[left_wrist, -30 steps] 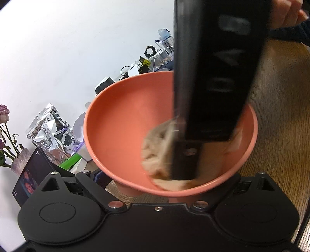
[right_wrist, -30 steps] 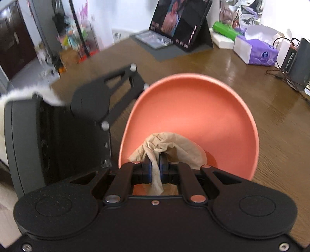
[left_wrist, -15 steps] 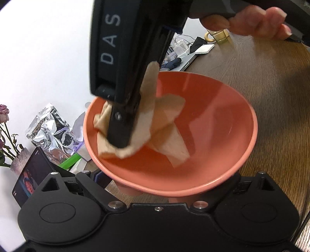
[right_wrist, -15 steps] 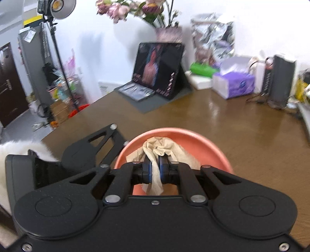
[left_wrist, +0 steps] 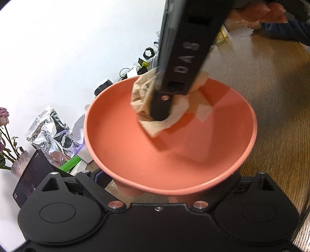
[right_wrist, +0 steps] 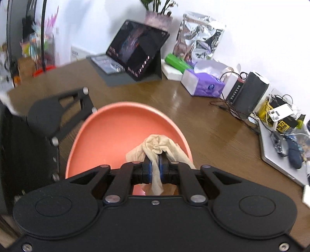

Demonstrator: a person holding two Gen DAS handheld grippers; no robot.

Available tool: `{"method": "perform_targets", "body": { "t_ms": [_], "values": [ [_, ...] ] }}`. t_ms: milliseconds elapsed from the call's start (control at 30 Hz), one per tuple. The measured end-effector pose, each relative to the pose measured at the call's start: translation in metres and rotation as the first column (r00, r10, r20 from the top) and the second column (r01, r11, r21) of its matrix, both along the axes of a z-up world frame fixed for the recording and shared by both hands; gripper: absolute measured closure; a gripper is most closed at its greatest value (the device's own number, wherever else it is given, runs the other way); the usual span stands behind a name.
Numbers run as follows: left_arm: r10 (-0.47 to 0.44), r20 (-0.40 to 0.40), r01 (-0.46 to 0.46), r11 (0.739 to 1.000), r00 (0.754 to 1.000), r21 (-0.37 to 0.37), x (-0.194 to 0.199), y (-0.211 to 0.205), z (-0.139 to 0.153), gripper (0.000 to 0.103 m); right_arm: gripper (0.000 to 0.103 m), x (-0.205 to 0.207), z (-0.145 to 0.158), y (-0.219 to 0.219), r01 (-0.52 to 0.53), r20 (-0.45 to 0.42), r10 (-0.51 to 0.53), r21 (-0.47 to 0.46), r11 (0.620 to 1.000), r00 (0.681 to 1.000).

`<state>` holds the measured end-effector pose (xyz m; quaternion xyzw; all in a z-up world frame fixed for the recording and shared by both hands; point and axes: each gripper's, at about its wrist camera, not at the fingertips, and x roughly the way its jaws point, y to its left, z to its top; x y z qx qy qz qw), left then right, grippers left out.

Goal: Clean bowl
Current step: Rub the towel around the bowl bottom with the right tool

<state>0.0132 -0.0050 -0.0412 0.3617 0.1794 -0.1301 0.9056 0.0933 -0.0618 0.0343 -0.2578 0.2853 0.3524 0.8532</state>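
A salmon-pink bowl (left_wrist: 135, 155) is held tilted above the wooden table, its base between the wide-set jaws of my left gripper (left_wrist: 155, 195); the fingertips are hidden under it. My right gripper (left_wrist: 159, 114) reaches down into the bowl, shut on a crumpled beige cloth (left_wrist: 143, 93) that presses against the inside wall near the far rim. In the right wrist view the cloth (right_wrist: 160, 143) bunches out in front of the right gripper (right_wrist: 156, 162) over the bowl (right_wrist: 116, 131), with the left gripper's body (right_wrist: 48, 116) at the bowl's left.
Along the wall stand a propped tablet (right_wrist: 139, 56), a foil bag (right_wrist: 197, 36), a purple tissue box (right_wrist: 203, 85) and a black speaker (right_wrist: 246, 97). A laptop with cables (right_wrist: 281, 155) lies at the right. A person's hand (left_wrist: 261, 11) grips the right tool.
The right gripper swept the cloth around inside the bowl, from the near bottom to the left wall and now to the far rim. The bowl and left gripper stayed put.
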Motion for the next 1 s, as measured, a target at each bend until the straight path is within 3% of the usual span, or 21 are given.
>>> {"method": "perform_targets", "body": {
  "t_ms": [267, 400, 467, 700, 1000],
  "values": [
    [0.002, 0.001, -0.002, 1.0, 1.0, 0.0, -0.013, -0.009, -0.008, 0.009, 0.095, -0.008, -0.011, 0.004, -0.041, -0.022, 0.038, -0.164, 0.986, 0.999],
    [0.003, 0.002, -0.003, 1.0, 1.0, 0.001, -0.021, -0.014, -0.008, 0.009, 0.095, -0.01, -0.015, 0.008, -0.08, -0.076, 0.066, -0.206, 0.975, 0.995],
    [0.005, -0.002, -0.005, 1.0, 1.0, -0.004, -0.003, -0.005, -0.003, 0.009, 0.095, -0.01, -0.016, 0.009, -0.095, -0.11, 0.073, -0.207, 0.974, 0.991],
    [0.007, -0.004, -0.007, 1.0, 1.0, -0.002, -0.004, -0.004, 0.003, 0.009, 0.095, -0.003, -0.019, 0.01, -0.131, -0.28, 0.097, -0.103, 0.986, 0.955],
    [0.008, -0.003, -0.008, 1.0, 1.0, -0.002, 0.004, -0.001, 0.006, 0.009, 0.095, 0.006, -0.018, 0.004, -0.102, -0.388, 0.133, 0.101, 0.99, 0.912]
  ]
}}
